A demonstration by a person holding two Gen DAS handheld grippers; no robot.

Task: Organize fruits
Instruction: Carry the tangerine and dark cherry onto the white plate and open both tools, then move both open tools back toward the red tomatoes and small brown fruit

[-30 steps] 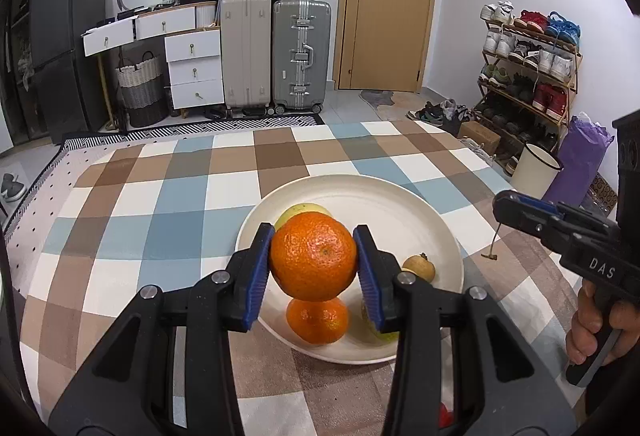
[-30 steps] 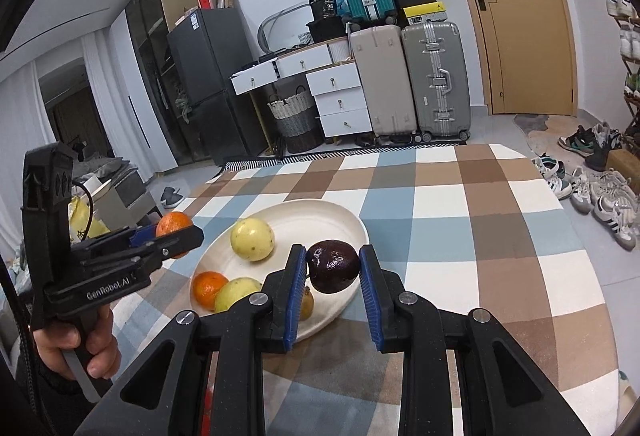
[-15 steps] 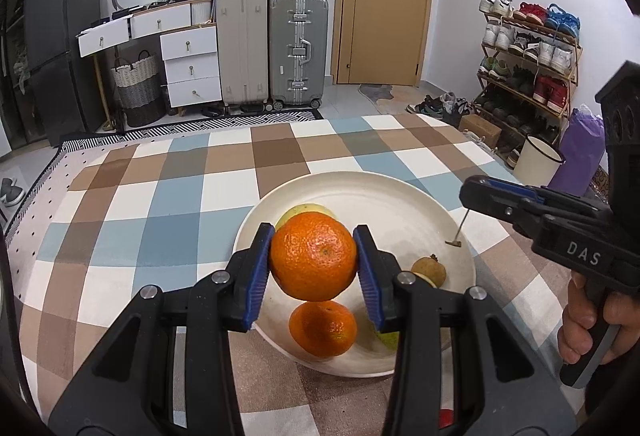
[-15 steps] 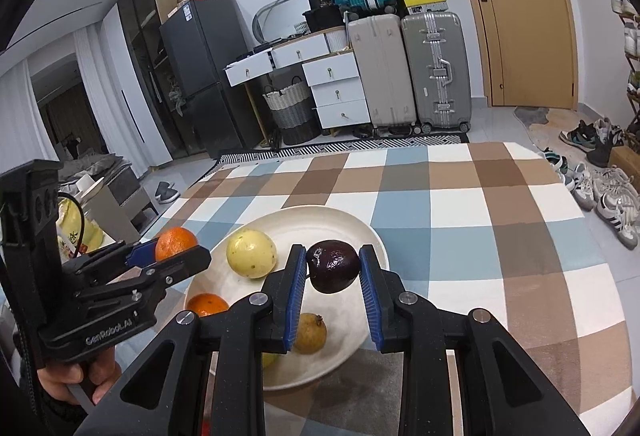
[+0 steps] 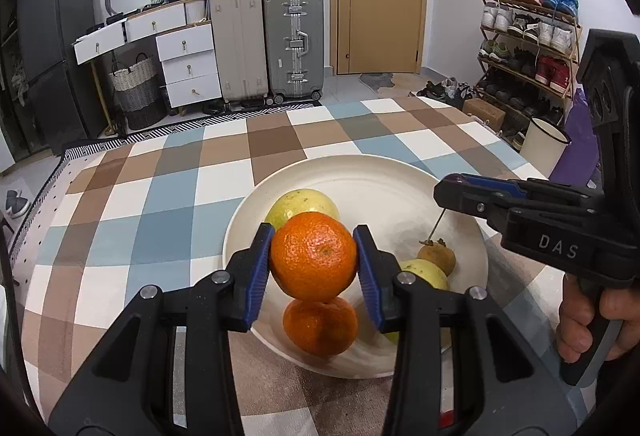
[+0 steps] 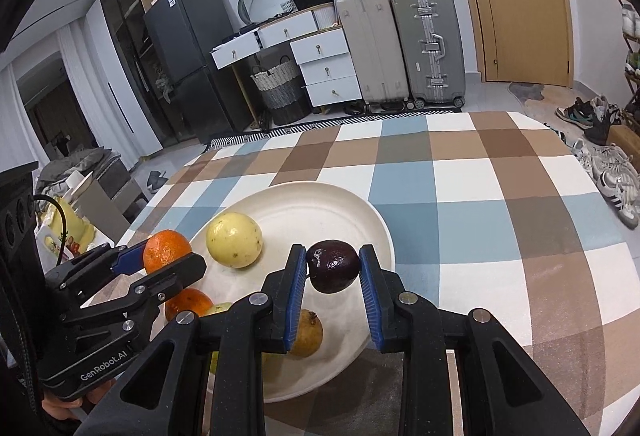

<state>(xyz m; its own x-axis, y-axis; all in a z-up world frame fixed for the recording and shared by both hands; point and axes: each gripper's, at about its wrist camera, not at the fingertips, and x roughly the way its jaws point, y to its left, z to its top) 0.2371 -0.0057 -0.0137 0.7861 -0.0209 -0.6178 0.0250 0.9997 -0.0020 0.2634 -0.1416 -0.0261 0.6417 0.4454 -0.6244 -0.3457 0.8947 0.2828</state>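
While left gripper (image 5: 314,263) clamps orange (image 5: 313,256) | right gripper (image 6: 333,273) clamps dark fruit (image 6: 334,266) | plate (image 5: 372,175) partly hidden

Left tongs (image 5: 314,262) clamped on an orange (image 5: 313,256), right tongs (image 6: 333,272) pinching a dark fruit (image 6: 334,266), both angled downward

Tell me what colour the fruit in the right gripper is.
Dark purple, almost black, fruit; it shows best in the right wrist view.

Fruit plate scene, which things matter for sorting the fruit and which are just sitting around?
Job: plate; held orange; dark fruit in the right gripper; second orange; yellow fruit.
Background: suitcases, drawers, shoe rack.
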